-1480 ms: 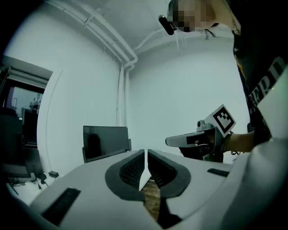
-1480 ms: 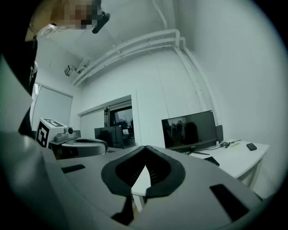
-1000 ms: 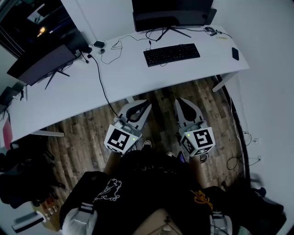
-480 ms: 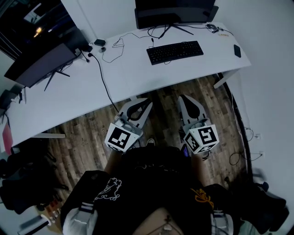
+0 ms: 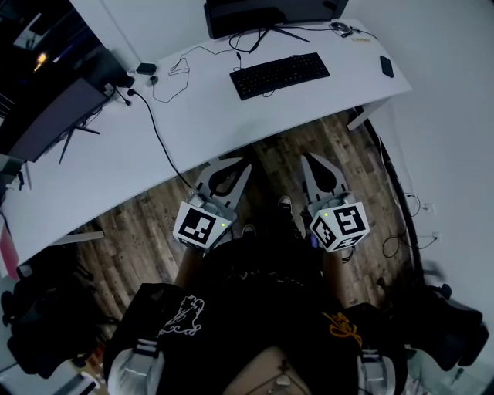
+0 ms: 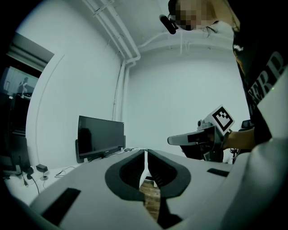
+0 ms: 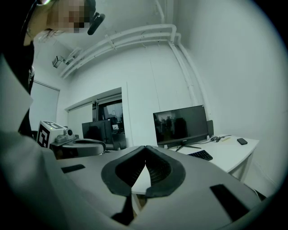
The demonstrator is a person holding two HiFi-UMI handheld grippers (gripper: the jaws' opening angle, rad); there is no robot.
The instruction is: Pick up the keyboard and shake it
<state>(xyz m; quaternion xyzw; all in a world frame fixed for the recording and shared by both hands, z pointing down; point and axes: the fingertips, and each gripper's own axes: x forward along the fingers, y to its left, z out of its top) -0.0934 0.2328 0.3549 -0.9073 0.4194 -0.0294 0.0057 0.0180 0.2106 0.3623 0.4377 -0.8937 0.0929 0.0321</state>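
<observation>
Looking down from the head view, the person's dark shirt point(image 5: 255, 308) fills the bottom of the scene. Just past it, both claws are held side by side over the wooden floor point(image 5: 147, 224), short of the front edge of the white counter point(image 5: 201, 123). The left claw point(image 5: 241, 162) has its jaws pressed together with nothing between them. In its own view the tips meet point(image 6: 145, 150), and only floor planks show through the gap lower down. The right claw point(image 5: 310, 158) is also closed and empty, with its tips touching point(image 7: 145, 147) and the counter's edge visible behind them. Each claw carries its marker cube point(image 5: 202, 225) close to the person's body. Neither claw touches the counter or anything on it. A black cable point(image 5: 158, 135) trails across the counter from the left. Farther back, the black keyboard point(image 5: 279, 75) lies flat on the counter, well apart from both claws, just in front of the stand of a dark monitor point(image 5: 262, 11). A small dark flat object point(image 5: 385, 66) rests near the counter's right end. A second monitor point(image 5: 54, 116) stands at the far left.
</observation>
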